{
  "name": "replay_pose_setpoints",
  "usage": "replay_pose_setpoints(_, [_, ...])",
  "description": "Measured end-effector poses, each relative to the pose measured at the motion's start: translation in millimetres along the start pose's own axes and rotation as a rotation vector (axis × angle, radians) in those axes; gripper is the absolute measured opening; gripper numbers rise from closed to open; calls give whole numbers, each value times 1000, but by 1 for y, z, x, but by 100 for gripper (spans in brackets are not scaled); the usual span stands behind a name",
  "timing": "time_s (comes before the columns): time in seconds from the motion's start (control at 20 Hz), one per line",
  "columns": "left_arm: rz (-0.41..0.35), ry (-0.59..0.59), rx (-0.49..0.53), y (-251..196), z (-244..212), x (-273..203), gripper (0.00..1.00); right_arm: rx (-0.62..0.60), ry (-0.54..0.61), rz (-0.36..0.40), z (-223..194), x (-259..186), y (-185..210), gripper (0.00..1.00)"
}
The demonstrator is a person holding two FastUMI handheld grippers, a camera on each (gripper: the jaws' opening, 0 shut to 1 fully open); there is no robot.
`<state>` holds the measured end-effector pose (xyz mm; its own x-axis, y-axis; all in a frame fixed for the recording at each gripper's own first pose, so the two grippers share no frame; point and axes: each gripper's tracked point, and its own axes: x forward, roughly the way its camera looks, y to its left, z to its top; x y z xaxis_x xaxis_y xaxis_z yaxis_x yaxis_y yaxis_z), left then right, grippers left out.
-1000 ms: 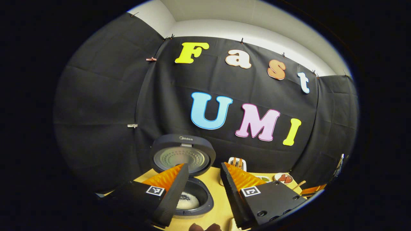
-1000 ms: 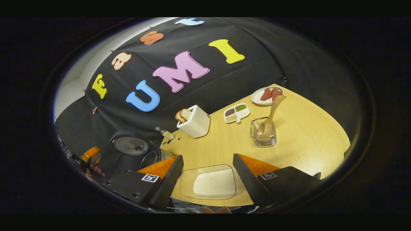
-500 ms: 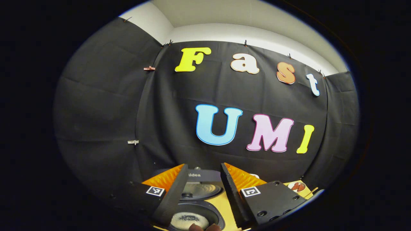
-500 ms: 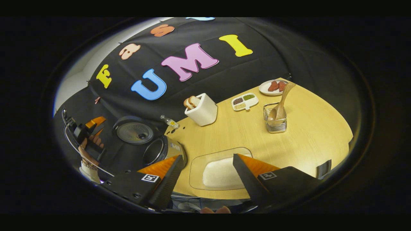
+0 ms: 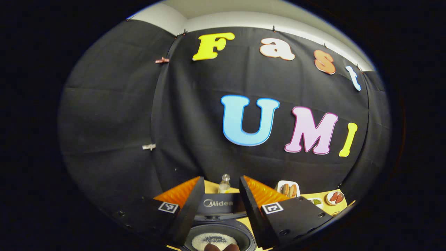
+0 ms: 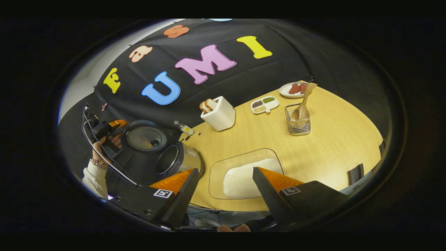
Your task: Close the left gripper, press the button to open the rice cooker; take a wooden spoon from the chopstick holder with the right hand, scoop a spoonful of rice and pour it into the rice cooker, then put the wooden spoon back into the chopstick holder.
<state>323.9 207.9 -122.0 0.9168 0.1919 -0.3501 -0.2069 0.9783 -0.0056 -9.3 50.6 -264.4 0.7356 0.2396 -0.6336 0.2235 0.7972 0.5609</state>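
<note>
The rice cooker [image 6: 176,161] stands open at the table's left end, its lid [image 6: 145,138] tipped up. In the left gripper view its pot [image 5: 214,240] holds white rice just below my open left gripper [image 5: 221,179], with the raised lid [image 5: 217,203] between the fingers. A hand holds that left gripper [image 6: 106,129] beside the lid. My right gripper [image 6: 225,170] is open and holds nothing, hovering over the near edge of a glass tray of rice [image 6: 244,173]. The wooden spoon [image 6: 304,101] leans in the wire chopstick holder [image 6: 298,122], far ahead on the right.
On the wooden table [image 6: 331,139] stand a white toaster [image 6: 218,113] with bread, a small bottle [image 6: 184,128], a divided dish of grains [image 6: 264,104] and a plate of red food [image 6: 294,89]. A dark object [image 6: 355,172] sits at the table's right front edge.
The left gripper has shifted over the cooker, so the pot now lies under it and the lid between its fingers. The right gripper has drawn back from the table. Both stay open.
</note>
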Motion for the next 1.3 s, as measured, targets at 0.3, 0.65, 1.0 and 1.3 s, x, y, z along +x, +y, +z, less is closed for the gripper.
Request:
replay_pose_setpoints(0.3, [-25, -12, 55, -8, -16, -30, 73, 7, 24, 3, -9, 3, 3, 96])
replay_pose_setpoints(0.65, [-63, 0, 30, -18, -75, -97, 73, 1, 54, 18, -16, 9, 8, 96])
replay_pose_setpoints(1.0, [-94, 83, -13, -18, -151, -140, 70, 1, 82, 16, -29, 7, 4, 96])
replay_pose_setpoints(1.3, [-78, 142, 16, -19, -200, -151, 71, -1, 94, 15, -35, 7, 4, 96])
